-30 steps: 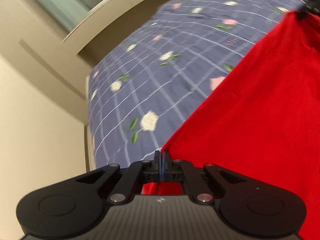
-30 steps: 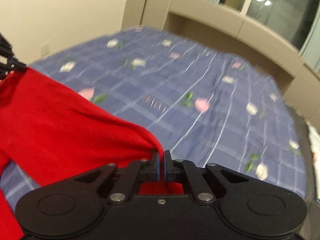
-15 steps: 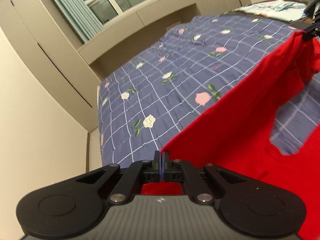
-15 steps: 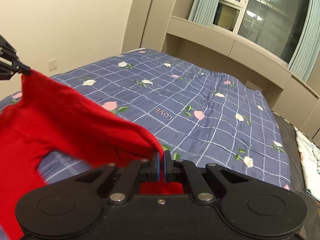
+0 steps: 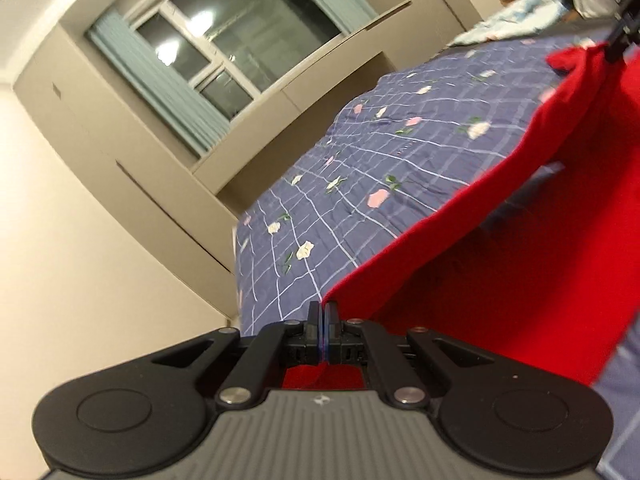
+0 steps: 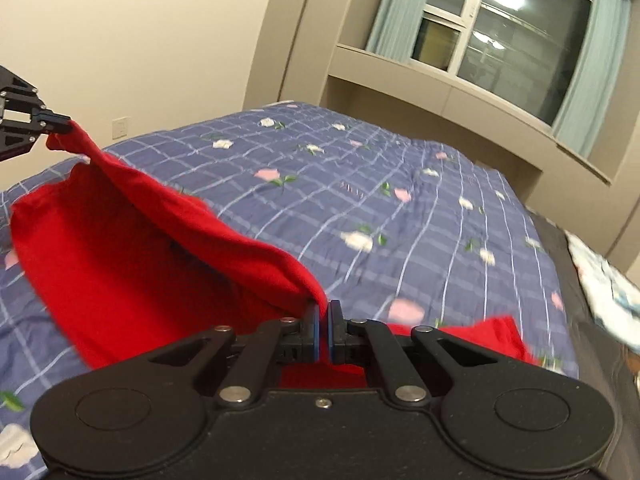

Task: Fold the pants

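The red pants (image 5: 520, 264) hang in the air above the bed, stretched between my two grippers. My left gripper (image 5: 322, 312) is shut on one corner of the red cloth. My right gripper (image 6: 323, 314) is shut on the other corner of the pants (image 6: 132, 248). In the right wrist view the left gripper (image 6: 64, 127) shows at the far left, pinching the cloth. In the left wrist view the right gripper (image 5: 616, 46) shows at the top right, holding the far corner. The cloth sags between them and drapes down toward the bedspread.
A blue checked bedspread with flowers (image 6: 400, 208) covers the bed (image 5: 360, 168). A window with pale green curtains (image 6: 500, 28) and a beige ledge stand behind the bed. A light patterned cloth (image 6: 600, 276) lies at the bed's right side. A beige wall (image 5: 80, 240) is on the left.
Both grippers have lifted the pants higher off the bed and tilted upward. The cloth now hangs more slack, and more window and wall show.
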